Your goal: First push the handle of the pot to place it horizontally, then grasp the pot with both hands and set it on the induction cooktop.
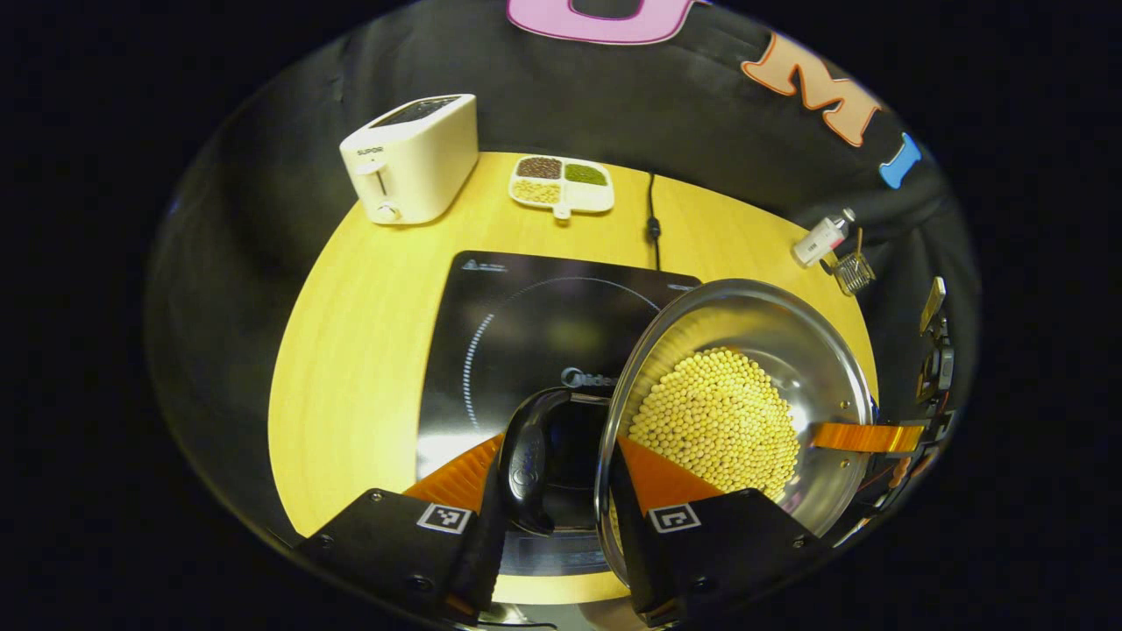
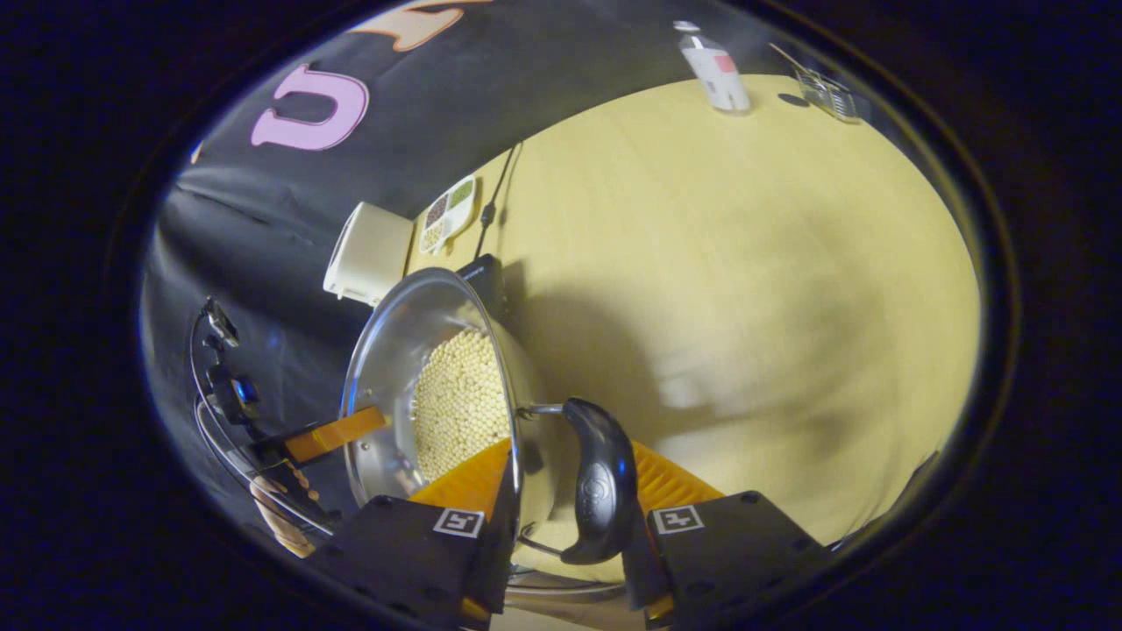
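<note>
Pot (image 1: 771, 350) handle (image 1: 526, 460) between jaws, toaster (image 1: 412, 158) and bean dish (image 1: 561, 184) beyond cooktop (image 1: 508, 324).

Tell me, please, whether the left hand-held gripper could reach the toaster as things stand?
Probably not: the left hand-held gripper is clamped on the pot at its handle; the toaster stands across the induction cooktop, with nothing between.

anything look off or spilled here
Nothing has spilled. The round steel pot hangs tilted over the black induction cooktop, held by its black side handles, and the pale yellow beans have slid into a heap against one side. None lie on the yellow wooden table.
</note>
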`<state>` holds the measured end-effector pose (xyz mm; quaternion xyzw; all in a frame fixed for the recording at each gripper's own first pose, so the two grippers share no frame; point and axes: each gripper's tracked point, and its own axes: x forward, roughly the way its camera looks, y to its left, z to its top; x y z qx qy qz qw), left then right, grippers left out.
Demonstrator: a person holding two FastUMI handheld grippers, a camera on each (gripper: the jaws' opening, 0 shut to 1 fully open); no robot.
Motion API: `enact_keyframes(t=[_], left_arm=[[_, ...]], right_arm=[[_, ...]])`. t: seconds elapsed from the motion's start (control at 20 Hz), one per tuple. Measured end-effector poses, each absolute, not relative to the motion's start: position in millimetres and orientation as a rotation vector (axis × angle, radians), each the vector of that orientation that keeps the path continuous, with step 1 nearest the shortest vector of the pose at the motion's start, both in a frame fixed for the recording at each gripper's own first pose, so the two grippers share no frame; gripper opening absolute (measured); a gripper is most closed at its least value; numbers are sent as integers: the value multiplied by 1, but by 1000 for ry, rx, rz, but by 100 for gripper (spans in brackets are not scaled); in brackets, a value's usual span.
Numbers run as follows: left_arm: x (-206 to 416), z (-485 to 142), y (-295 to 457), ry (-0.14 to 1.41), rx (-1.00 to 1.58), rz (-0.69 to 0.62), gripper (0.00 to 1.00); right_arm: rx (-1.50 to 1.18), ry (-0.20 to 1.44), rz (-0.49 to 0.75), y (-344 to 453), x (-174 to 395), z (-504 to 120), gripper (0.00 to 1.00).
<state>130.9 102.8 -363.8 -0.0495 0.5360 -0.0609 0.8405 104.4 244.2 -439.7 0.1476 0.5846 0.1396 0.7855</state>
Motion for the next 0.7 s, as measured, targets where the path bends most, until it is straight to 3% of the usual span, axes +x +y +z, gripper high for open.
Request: enact_keyframes(t=[0.7], left_arm=[[163, -376, 171, 1053, -97, -59, 58]], right_arm=[[266, 1188, 309, 318, 135, -460, 48]])
